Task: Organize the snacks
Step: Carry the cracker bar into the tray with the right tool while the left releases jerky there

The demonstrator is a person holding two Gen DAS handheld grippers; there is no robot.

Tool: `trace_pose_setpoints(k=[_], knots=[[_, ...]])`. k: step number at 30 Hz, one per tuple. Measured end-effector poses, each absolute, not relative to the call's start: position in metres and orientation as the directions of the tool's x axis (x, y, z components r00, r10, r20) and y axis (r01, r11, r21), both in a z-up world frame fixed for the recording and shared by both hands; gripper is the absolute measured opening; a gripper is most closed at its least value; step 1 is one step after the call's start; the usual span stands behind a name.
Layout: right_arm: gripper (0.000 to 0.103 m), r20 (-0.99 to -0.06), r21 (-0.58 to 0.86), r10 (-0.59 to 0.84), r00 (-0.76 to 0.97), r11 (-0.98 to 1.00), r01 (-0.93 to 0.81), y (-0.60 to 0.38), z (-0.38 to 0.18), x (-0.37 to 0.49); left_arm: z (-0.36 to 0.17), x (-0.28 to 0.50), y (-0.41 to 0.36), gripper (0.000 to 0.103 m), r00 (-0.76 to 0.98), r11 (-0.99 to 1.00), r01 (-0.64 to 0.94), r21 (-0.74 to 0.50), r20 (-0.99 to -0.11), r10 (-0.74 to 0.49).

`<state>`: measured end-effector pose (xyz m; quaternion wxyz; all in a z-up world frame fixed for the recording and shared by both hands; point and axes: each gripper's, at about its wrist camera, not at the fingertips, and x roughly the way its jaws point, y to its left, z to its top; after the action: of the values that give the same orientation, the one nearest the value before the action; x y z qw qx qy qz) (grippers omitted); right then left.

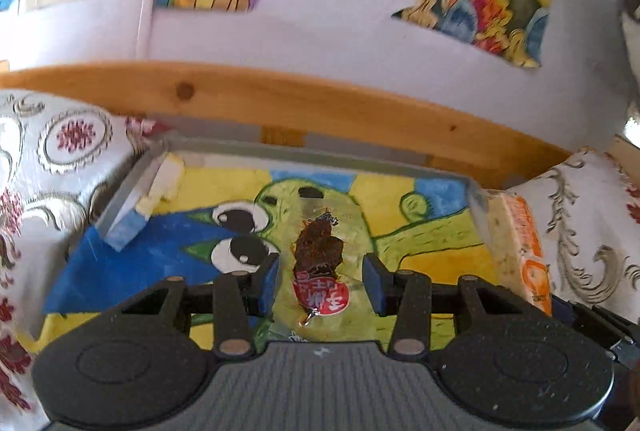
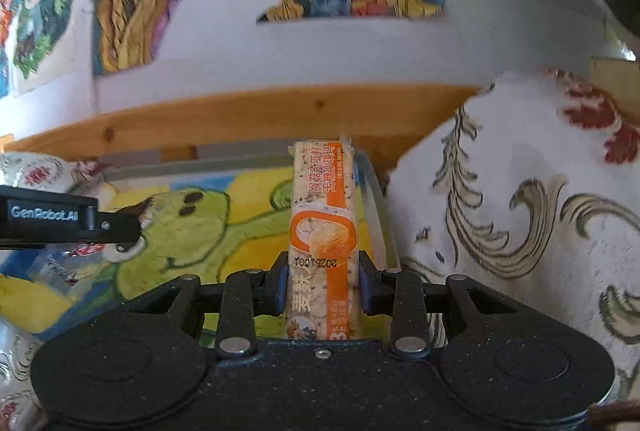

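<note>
A clear packet with a dark brown snack and a red label (image 1: 318, 263) lies flat on the painted tray (image 1: 440, 231). My left gripper (image 1: 323, 283) is open, with one blue pad on each side of the packet. In the right wrist view the packet (image 2: 60, 267) lies just below the left gripper (image 2: 132, 227). My right gripper (image 2: 324, 283) is shut on a long orange rice-cracker packet (image 2: 324, 227), which it holds lengthwise over the tray's right edge (image 2: 374, 191). The same orange packet (image 1: 524, 251) shows at the right of the left wrist view.
The tray has a grey rim (image 1: 280, 145) and a green cartoon creature painted inside. A blue and white foam block (image 1: 132, 215) leans in its far left corner. Patterned white cushions (image 2: 520, 191) press in on both sides. Behind are a wooden rail (image 1: 280, 99) and a painted white wall.
</note>
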<state>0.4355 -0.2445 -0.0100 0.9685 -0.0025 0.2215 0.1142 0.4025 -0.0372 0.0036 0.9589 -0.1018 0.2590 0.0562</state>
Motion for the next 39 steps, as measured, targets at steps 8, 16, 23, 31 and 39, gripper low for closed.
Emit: trace_pose_setpoints(k=[8,16,23,31,39], knots=[[0.035,-0.459,0.031,0.229,0.858,0.97,-0.243,-0.237,-0.014,0.437,-0.009,0.409,-0.028,0.048,0.826,0.957,-0.203,-0.208,-0.561,0.053],[0.043,-0.454,0.001,0.223,0.862,0.968,-0.25,-0.234,-0.01,0.436,-0.016,0.41,-0.024,0.052,0.798,0.944,-0.228,-0.238,-0.601,0.041],[0.072,-0.385,-0.051,0.192,0.903,0.972,-0.228,-0.238,0.008,0.414,-0.006,0.391,-0.017,0.084,0.826,0.924,-0.243,-0.296,-0.563,0.037],[0.102,-0.276,-0.006,0.164,0.947,0.985,-0.173,-0.253,0.035,0.359,0.02,0.343,-0.015,0.101,0.872,0.911,-0.271,-0.311,-0.479,0.096],[0.102,-0.181,0.001,0.16,0.97,0.987,-0.163,-0.257,0.055,0.298,0.039,0.273,-0.02,0.102,0.895,0.929,-0.267,-0.257,-0.424,0.14]])
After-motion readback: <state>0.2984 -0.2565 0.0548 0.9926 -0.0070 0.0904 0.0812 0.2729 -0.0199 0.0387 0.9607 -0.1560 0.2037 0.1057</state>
